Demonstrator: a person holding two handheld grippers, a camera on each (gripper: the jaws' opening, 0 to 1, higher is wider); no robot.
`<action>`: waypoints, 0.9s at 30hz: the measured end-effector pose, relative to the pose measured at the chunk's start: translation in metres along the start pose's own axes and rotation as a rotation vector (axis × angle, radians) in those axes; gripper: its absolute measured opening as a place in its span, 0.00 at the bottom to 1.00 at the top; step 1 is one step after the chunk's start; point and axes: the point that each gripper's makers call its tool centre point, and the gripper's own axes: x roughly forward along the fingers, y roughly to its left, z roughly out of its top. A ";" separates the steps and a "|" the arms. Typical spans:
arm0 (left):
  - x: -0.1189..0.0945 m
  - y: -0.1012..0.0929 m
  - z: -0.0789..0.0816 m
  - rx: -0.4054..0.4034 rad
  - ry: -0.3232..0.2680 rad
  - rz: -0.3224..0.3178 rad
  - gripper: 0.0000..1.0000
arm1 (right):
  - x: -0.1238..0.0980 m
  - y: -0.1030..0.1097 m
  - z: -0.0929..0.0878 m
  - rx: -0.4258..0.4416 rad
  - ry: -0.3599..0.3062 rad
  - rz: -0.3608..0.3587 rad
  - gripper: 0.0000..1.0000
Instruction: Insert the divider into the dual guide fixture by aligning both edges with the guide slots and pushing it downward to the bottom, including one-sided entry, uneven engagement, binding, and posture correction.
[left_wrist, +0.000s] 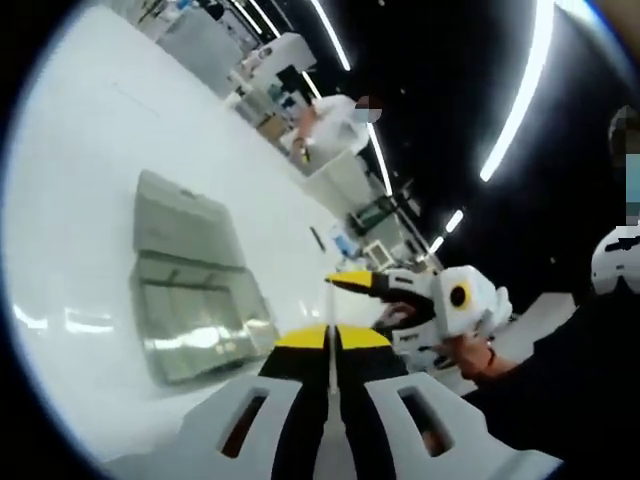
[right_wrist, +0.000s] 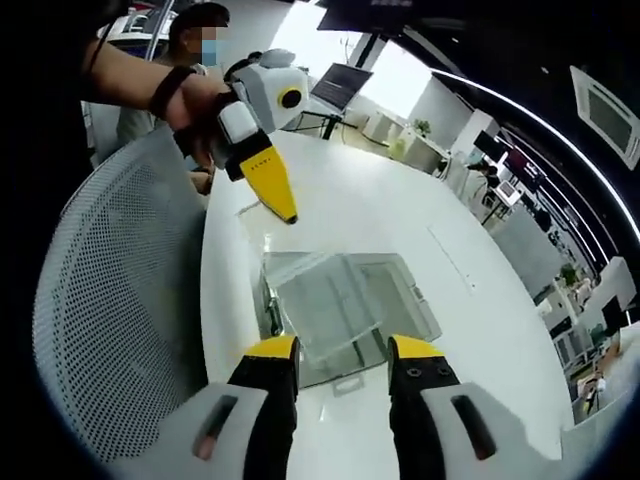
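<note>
A clear plastic dual guide fixture (left_wrist: 190, 290) sits on the white table (left_wrist: 90, 180); in the right gripper view the fixture (right_wrist: 400, 290) lies just beyond my open right gripper (right_wrist: 343, 350), which holds nothing. A clear divider panel (right_wrist: 320, 300) seems to rest slanted in the fixture's left part, though its edges are hard to make out. My left gripper (left_wrist: 331, 338) has its yellow tips pressed together, with nothing visible between them. It hovers above the table's near-left edge, shown as the left gripper (right_wrist: 283, 205) held by a hand. The right gripper (left_wrist: 355, 283) appears at the right of the left gripper view.
A white mesh chair (right_wrist: 120, 300) stands against the table's left edge. A laptop (right_wrist: 340, 85) sits at the table's far end, with a person (right_wrist: 195, 40) nearby. Another person in white (left_wrist: 335, 120) is at distant desks. Bare table (right_wrist: 470, 260) spreads right of the fixture.
</note>
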 end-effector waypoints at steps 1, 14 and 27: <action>0.000 0.000 0.000 -0.005 0.000 0.001 0.00 | 0.000 -0.001 0.000 0.002 -0.002 -0.005 0.32; -0.006 -0.005 0.027 -0.081 -0.180 -0.055 0.00 | -0.004 -0.008 0.012 0.128 -0.093 -0.029 0.33; -0.005 -0.020 0.034 -0.056 -0.253 -0.111 0.00 | -0.009 -0.001 0.034 0.293 -0.215 0.035 0.29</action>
